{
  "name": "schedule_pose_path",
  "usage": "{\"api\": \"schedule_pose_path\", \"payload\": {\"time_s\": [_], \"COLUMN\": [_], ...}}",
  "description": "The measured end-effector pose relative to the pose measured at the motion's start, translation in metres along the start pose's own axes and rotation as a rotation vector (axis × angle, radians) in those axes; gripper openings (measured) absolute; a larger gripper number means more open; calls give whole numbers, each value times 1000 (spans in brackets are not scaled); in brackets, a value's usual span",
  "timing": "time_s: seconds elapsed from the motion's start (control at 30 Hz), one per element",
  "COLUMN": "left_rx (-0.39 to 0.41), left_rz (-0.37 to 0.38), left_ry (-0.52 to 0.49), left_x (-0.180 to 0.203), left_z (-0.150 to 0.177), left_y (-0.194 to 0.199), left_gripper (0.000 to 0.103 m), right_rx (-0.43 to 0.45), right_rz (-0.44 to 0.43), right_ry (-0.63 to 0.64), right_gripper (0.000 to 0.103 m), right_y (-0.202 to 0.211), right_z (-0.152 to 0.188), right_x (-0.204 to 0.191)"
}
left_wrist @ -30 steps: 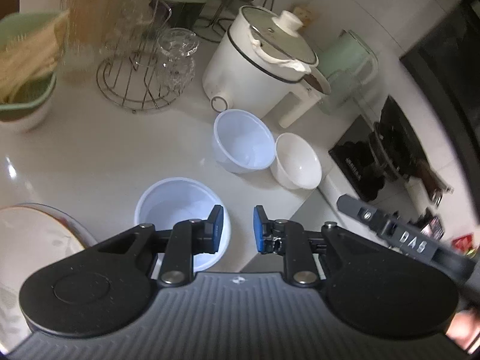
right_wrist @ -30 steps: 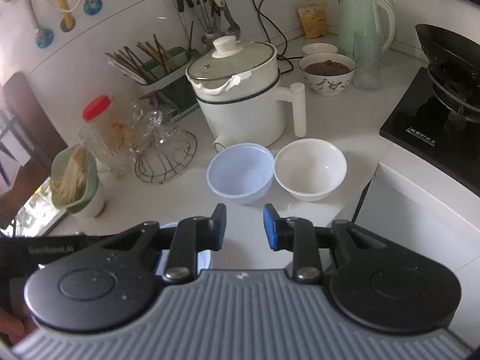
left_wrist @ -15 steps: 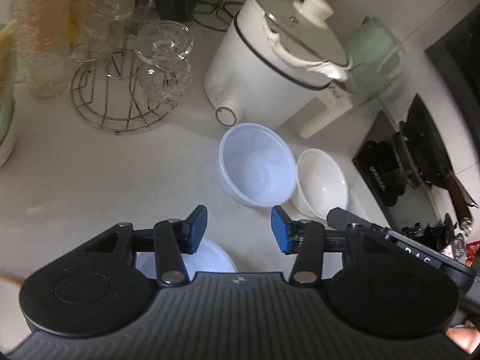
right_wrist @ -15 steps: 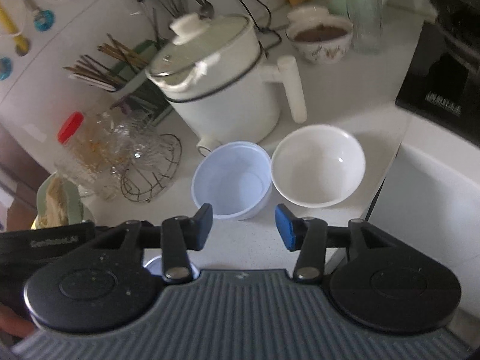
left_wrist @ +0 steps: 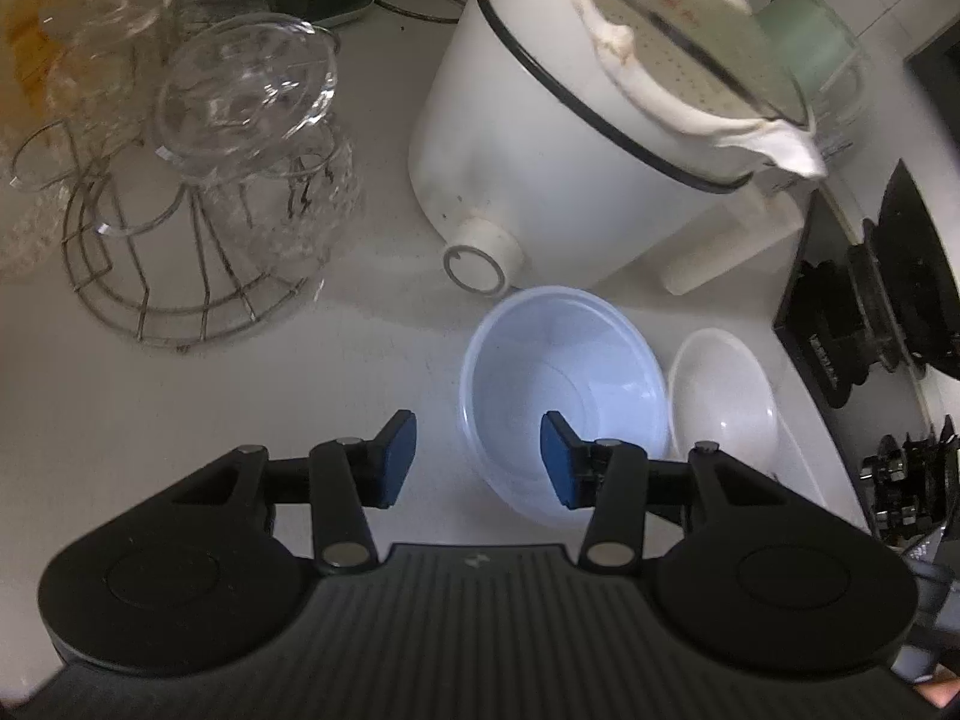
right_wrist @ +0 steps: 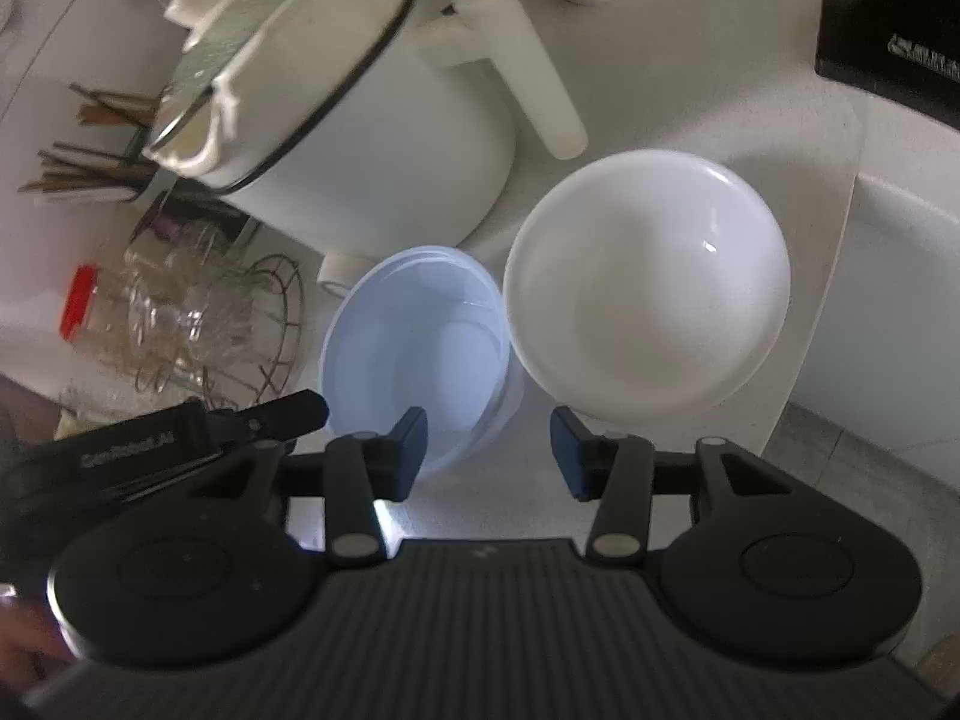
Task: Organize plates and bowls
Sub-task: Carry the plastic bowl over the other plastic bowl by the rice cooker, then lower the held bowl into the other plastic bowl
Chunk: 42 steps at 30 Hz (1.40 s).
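Note:
A pale blue plastic bowl (left_wrist: 564,372) and a white ceramic bowl (left_wrist: 726,396) stand side by side on the white counter in front of the electric pot. My left gripper (left_wrist: 477,459) is open, its jaws on either side of the blue bowl's near left rim. In the right wrist view the blue bowl (right_wrist: 414,354) is left and the white bowl (right_wrist: 648,294) right. My right gripper (right_wrist: 489,450) is open and empty, just in front of the two bowls, with the white bowl's near edge above its right finger.
A white electric pot (left_wrist: 570,120) with a lid and handle stands right behind the bowls. A wire rack with glass cups (left_wrist: 198,192) is to the left. A black stove (left_wrist: 870,312) lies to the right, past the counter edge (right_wrist: 840,228). A red-capped jar (right_wrist: 78,300) stands far left.
Both grippers have moved forward and down toward the two bowls and opened wider. The third bowl and the plate near the left gripper have dropped out of view.

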<state>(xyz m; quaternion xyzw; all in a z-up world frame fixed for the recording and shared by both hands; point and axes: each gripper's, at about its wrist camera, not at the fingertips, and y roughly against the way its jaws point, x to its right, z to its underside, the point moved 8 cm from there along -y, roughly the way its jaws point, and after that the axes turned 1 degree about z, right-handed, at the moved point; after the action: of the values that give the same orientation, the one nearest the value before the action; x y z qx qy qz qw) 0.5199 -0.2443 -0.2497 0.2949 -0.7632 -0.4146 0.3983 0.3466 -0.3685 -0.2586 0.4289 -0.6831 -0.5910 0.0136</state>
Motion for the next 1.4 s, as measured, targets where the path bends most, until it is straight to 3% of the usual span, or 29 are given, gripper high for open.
{"api": "schedule_pose_path", "payload": {"time_s": [0.23, 0.43, 0.5, 0.93, 1.4], "left_rx": [-12, -18, -10, 28, 125], "left_rz": [-2, -8, -5, 25, 73], "left_ry": [1, -17, -27, 9, -3], "left_x": [-2, 2, 3, -4, 12], "left_z": [-16, -17, -19, -4, 19], "left_y": [-18, -28, -27, 9, 92], "left_gripper": [37, 17, 13, 12, 12], "right_rx": [-22, -63, -64, -49, 32], "right_rz": [-16, -41, -33, -63, -91], "right_ry": [-25, -28, -11, 60, 117], "right_gripper": [38, 19, 17, 16, 16], "right_y": [-13, -23, -24, -2, 55], "right_z": [-7, -7, -8, -7, 4], "right_x": [0, 1, -1, -13, -36]}}
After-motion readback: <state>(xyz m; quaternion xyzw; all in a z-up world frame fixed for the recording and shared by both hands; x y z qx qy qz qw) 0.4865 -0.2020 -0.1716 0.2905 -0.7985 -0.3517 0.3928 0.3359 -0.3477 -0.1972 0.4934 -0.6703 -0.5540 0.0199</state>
